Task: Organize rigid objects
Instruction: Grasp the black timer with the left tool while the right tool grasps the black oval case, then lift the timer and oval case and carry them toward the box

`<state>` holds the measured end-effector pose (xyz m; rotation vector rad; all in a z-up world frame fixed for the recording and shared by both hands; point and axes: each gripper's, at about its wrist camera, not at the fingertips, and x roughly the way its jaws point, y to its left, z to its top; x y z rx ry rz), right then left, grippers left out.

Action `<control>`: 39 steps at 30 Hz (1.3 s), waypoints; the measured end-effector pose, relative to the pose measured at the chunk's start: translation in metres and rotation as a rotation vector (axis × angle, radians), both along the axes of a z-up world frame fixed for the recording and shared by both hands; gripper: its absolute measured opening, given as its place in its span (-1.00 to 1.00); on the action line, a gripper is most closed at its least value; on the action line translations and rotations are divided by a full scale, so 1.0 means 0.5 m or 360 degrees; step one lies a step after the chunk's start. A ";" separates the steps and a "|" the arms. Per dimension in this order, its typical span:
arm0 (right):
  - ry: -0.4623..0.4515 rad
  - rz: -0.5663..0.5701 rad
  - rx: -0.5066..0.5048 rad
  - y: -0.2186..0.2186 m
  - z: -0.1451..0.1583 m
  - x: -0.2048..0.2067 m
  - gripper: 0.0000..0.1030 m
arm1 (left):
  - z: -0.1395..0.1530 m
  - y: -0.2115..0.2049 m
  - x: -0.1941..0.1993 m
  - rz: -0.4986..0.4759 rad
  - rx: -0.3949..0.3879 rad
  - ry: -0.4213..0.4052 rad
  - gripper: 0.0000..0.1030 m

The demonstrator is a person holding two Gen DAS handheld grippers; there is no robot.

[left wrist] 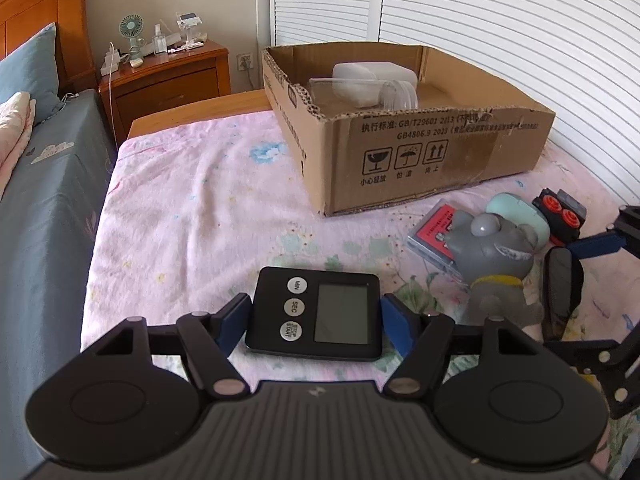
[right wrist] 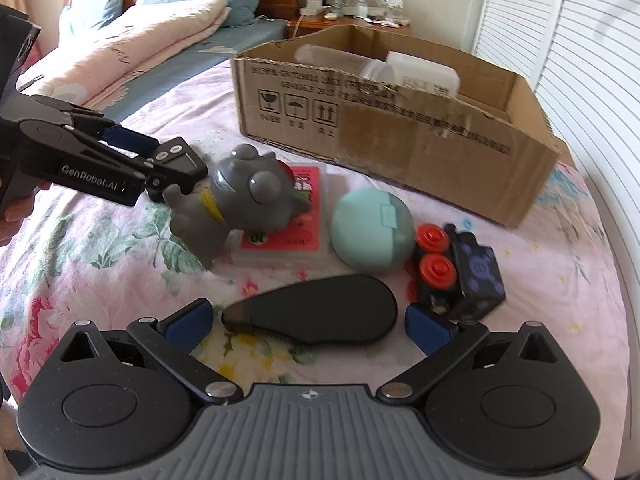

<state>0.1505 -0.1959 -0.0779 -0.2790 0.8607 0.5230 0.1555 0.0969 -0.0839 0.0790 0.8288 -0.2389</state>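
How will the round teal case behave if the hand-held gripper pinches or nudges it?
The teal case looks like smooth hard plastic, so it may slip between pads. Its domed shape suggests it could rock or slide on the soft floral bedsheet. Probably light.

Black timer (left wrist: pixel 316 314) lies flat beside grey toy dog (left wrist: pixel 498 264).

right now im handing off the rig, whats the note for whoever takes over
Left claw: open around the black digital timer, pads beside its edges, not clamped as far as I can tell.
Right claw: open, straddling the flat black teardrop-shaped case.
Done: translucent plastic containers lie in the brown cardboard box.
Left on the floral bedsheet: timer, black case, grey rubber dog toy, red card box, mint round case, black block with red wheels.
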 end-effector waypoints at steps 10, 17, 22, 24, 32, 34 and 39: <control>-0.0004 0.0106 -0.0008 0.021 0.001 -0.001 1.00 | 0.002 -0.005 -0.019 -0.0017 0.0015 0.0019 0.46; -0.0012 0.0112 -0.0009 0.021 0.000 0.006 1.00 | -0.002 -0.013 -0.015 -0.0029 0.0016 0.0014 0.57; -0.0007 0.0136 -0.0012 0.018 0.005 0.000 0.90 | 0.000 -0.013 -0.014 -0.0042 0.0013 0.0027 0.53; -0.0004 0.0138 -0.0009 0.016 0.009 -0.003 0.79 | 0.000 -0.012 -0.015 -0.0047 0.0011 0.0026 0.46; -0.0006 0.0149 -0.0030 0.016 0.011 -0.001 0.84 | 0.000 -0.014 -0.012 -0.0060 0.0017 0.0027 0.45; -0.0003 0.0155 -0.0029 0.016 0.012 -0.001 0.80 | 0.002 -0.013 -0.012 -0.0065 0.0012 0.0033 0.37; 0.0010 0.0153 -0.0041 0.018 0.015 -0.005 0.80 | 0.007 -0.008 -0.012 -0.0079 -0.0011 0.0059 0.34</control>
